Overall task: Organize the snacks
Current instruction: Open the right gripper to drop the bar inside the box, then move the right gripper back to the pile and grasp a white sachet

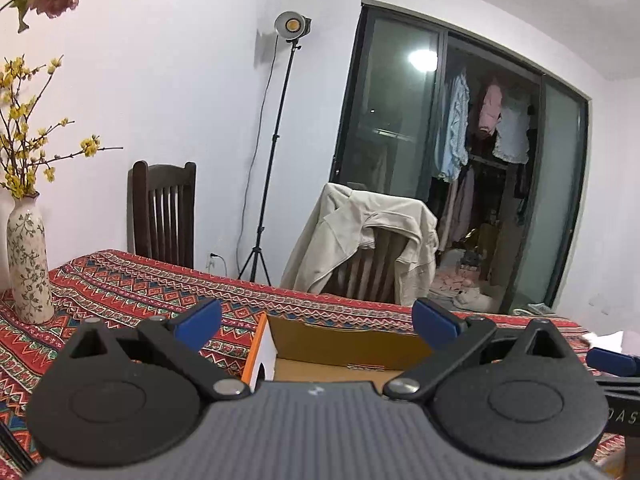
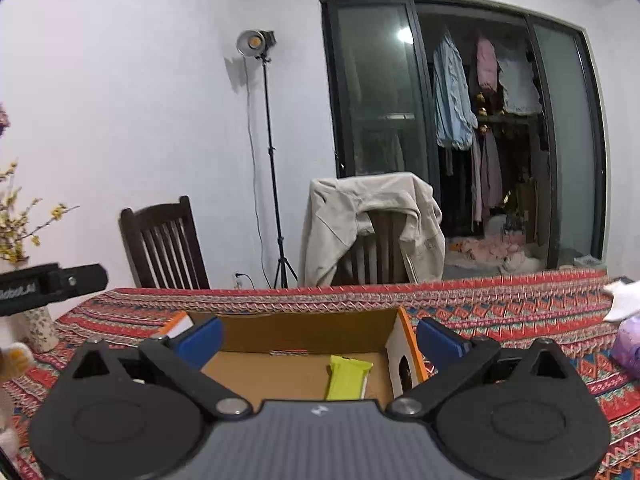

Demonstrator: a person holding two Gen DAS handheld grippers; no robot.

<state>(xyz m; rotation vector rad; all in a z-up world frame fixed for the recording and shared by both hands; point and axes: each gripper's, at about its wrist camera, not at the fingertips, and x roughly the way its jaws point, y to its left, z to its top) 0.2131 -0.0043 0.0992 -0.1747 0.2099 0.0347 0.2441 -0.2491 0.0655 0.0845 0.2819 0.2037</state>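
Observation:
An open cardboard box point(image 2: 304, 332) with orange-and-white sides sits on the patterned tablecloth; it also shows in the left wrist view point(image 1: 344, 340). A yellow-green snack packet point(image 2: 346, 376) lies inside it, toward the right wall. My right gripper point(image 2: 318, 342) is open and empty, hovering just over the box's near edge. My left gripper point(image 1: 316, 322) is open and empty, held over the box's left part. The box's inside is mostly hidden in the left wrist view.
A flowered vase point(image 1: 28, 260) stands at the table's left. Two wooden chairs stand behind the table, one draped with a beige jacket point(image 2: 372, 216). A lamp stand point(image 2: 272, 168) is by the wall. White cloth point(image 2: 622, 296) and a purple packet point(image 2: 628, 344) lie at the right.

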